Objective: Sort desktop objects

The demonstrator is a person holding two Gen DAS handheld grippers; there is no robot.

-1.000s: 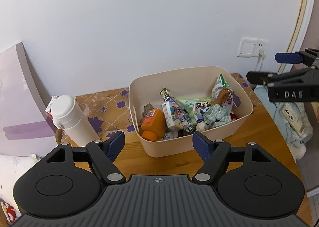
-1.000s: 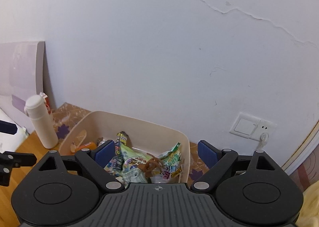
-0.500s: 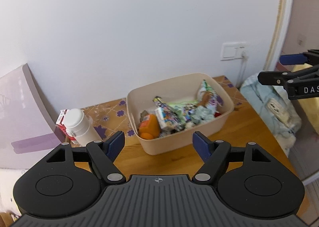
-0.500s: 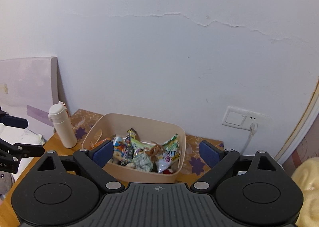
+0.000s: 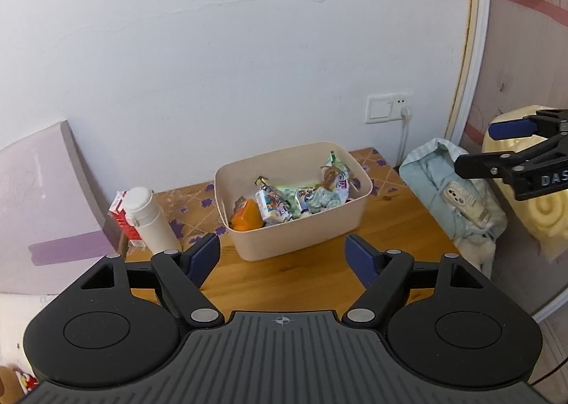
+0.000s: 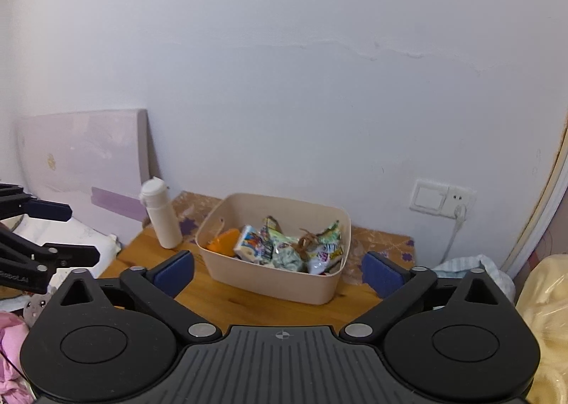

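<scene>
Both grippers hang in the air in front of a small wooden table, each with its blue-padded fingers spread wide and nothing between them. From where I stand, the left gripper (image 5: 283, 256) sits back from the table's near edge, facing the bin, and the right gripper (image 6: 280, 271) does the same from the other side; each can be seen at the edge of the other's view.

Behind everything rises a white wall (image 5: 248, 66) with a thin crack running across it. A pale purple board (image 5: 39, 191) leans against that wall at the left. The wooden table (image 5: 390, 226) stands against the wall, with a patterned brown mat (image 5: 188, 201) lying along its back edge.

At the table's right side a light blue bundle of cloth (image 5: 436, 184) is heaped, with a phone in a pale case (image 5: 463, 203) lying on top of it.

A beige plastic bin (image 5: 301, 233) rests near the middle of the table. Inside it are the sorted things: an orange container (image 5: 246, 216) at the left end, a small printed carton (image 5: 271, 207) beside it, and several crinkled snack packets (image 5: 333, 180) filling the rest.

Left of the bin, apart from it, a white bottle (image 5: 149, 221) stands upright, with a red and white carton (image 5: 122, 219) just behind it.

On the wall to the right, a white switch and socket plate (image 5: 388, 107) holds a plug and cord.
</scene>
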